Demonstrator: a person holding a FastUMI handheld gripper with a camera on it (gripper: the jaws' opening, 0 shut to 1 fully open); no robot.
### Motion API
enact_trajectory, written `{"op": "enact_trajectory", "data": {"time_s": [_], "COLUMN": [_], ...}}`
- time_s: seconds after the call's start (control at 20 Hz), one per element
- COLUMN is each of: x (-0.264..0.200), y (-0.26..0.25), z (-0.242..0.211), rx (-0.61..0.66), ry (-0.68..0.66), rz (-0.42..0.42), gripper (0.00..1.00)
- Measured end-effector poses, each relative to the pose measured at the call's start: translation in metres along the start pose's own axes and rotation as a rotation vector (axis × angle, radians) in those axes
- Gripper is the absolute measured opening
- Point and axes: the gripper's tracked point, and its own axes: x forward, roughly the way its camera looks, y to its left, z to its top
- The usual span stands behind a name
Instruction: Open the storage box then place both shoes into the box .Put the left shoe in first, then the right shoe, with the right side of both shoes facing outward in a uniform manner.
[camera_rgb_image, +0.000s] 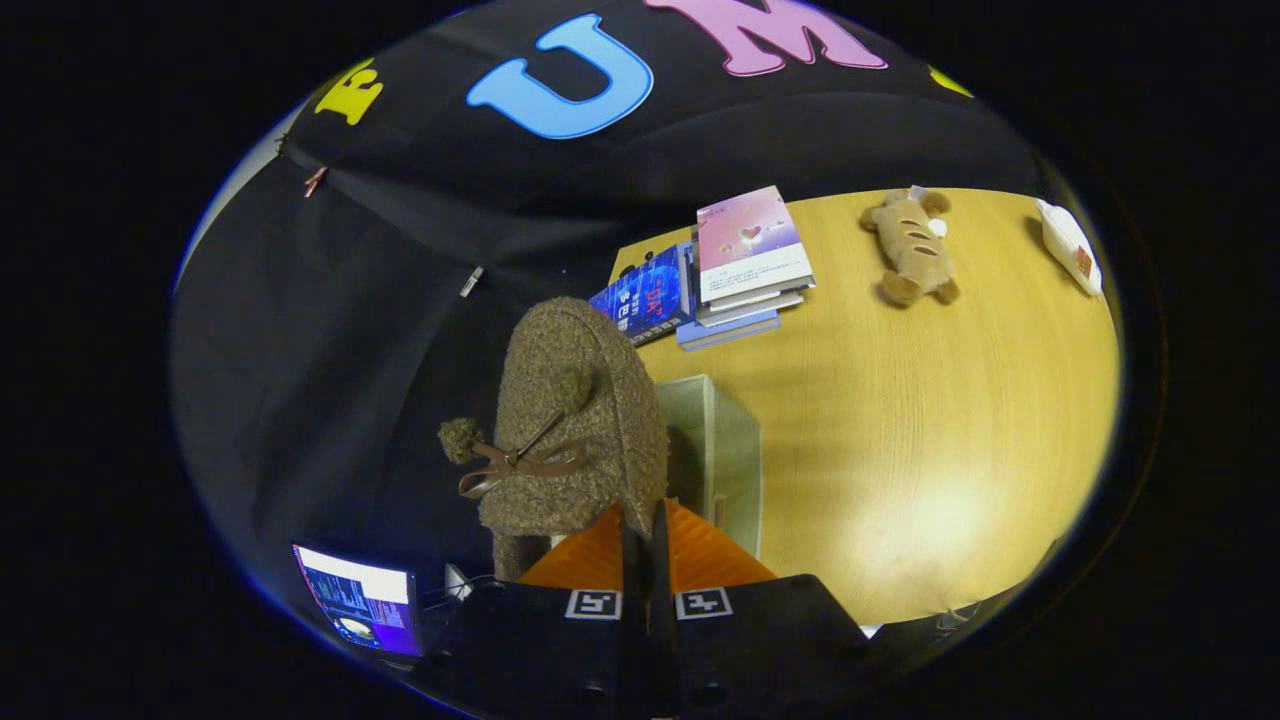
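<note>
Right now we see our gripper (645, 520) at the lower middle of the frame, its two fingers drawn close with only a thin gap, clenched on the rim of a fuzzy brown shoe (575, 420) that stands up just ahead of them. A brown ribbon bow with a pompom sits on the shoe's side, left of centre. Directly behind the shoe, toward the middle of the frame, we see the pale storage box (725, 450) on the wooden table (950, 420); we cannot tell what lies inside it. Further up the frame a stack of books (745, 265) rests near the table's far edge, a plush toy (910, 250) lies to the upper right, and a lit screen (360, 600) glows at the lower left.
</note>
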Motion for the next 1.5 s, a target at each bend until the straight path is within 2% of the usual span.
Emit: {"op": "enact_trajectory", "data": {"time_s": [0.2, 0.65, 0.9, 1.0, 1.1, 1.2, 1.4, 1.5], "x": [0.031, 0.08, 0.088, 0.089, 0.087, 0.084, 0.076, 0.073], "y": [0.004, -0.031, -0.05, -0.042, -0.037, -0.034, -0.04, -0.042], "z": [-0.012, -0.046, -0.053, -0.054, -0.048, -0.043, -0.033, -0.031], "rx": [-0.017, -0.089, -0.111, -0.098, -0.089, -0.078, -0.091, -0.094], "ry": [0.039, 0.125, 0.143, 0.139, 0.123, 0.105, 0.066, 0.052], "rz": [-0.087, -0.268, -0.325, -0.292, -0.264, -0.244, -0.244, -0.244], "gripper": [0.05, 0.05, 0.05, 0.09, 0.24, 0.44, 0.99, 0.99]}}
